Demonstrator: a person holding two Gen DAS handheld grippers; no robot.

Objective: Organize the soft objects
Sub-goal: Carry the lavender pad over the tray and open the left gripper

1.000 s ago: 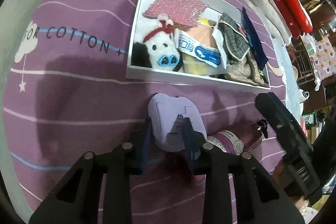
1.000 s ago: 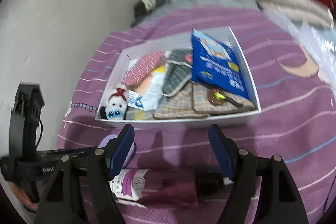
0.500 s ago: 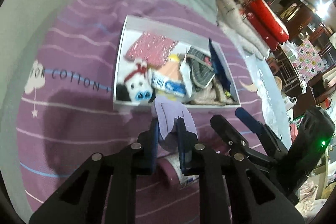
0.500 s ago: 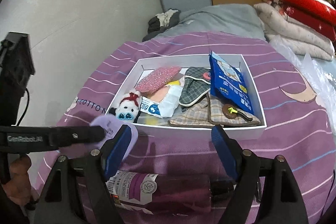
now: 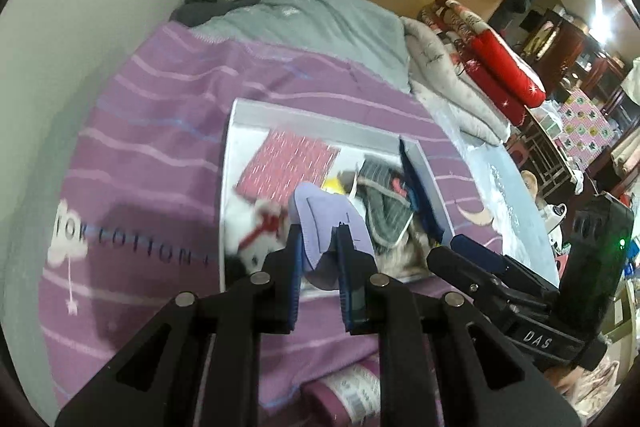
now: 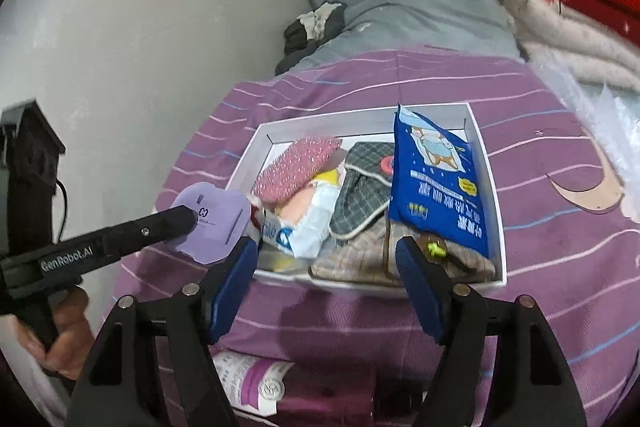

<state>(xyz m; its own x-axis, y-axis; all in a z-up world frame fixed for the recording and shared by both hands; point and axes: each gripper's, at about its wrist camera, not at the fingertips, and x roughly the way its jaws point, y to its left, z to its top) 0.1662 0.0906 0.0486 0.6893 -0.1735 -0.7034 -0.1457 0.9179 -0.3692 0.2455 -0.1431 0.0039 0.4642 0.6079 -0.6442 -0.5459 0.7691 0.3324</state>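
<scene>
Lilac pad (image 6: 210, 223), a flat soft piece with rounded lobes, hangs in the air at the left of the right wrist view, clear of the purple striped bedspread (image 6: 560, 227) and just short of the left wall of the white box (image 6: 486, 163). The left gripper (image 5: 318, 247) is clamped on its lower edge, and the pad sags a little around the pads, so it looks light, limp and easy to fold; a pinch on an edge seems enough, and a grip nearer the middle would likely keep it flatter.

Right of it, the box is already crowded: a white plush toy (image 5: 256, 235) with a red bow in the near left corner, a pink sequinned pouch (image 6: 298, 165), a white wipes packet (image 6: 308, 231), plaid slippers (image 6: 362, 187), and a blue printed packet (image 6: 438, 183) leaning against the right wall. Little bare floor shows, so the pad will probably have to lie on top.

The right gripper (image 6: 326, 281) sits low in front of the box, its jaws closing with nothing between them. Below it lies 1 maroon folded umbrella (image 6: 280, 387) on the bedspread.
</scene>
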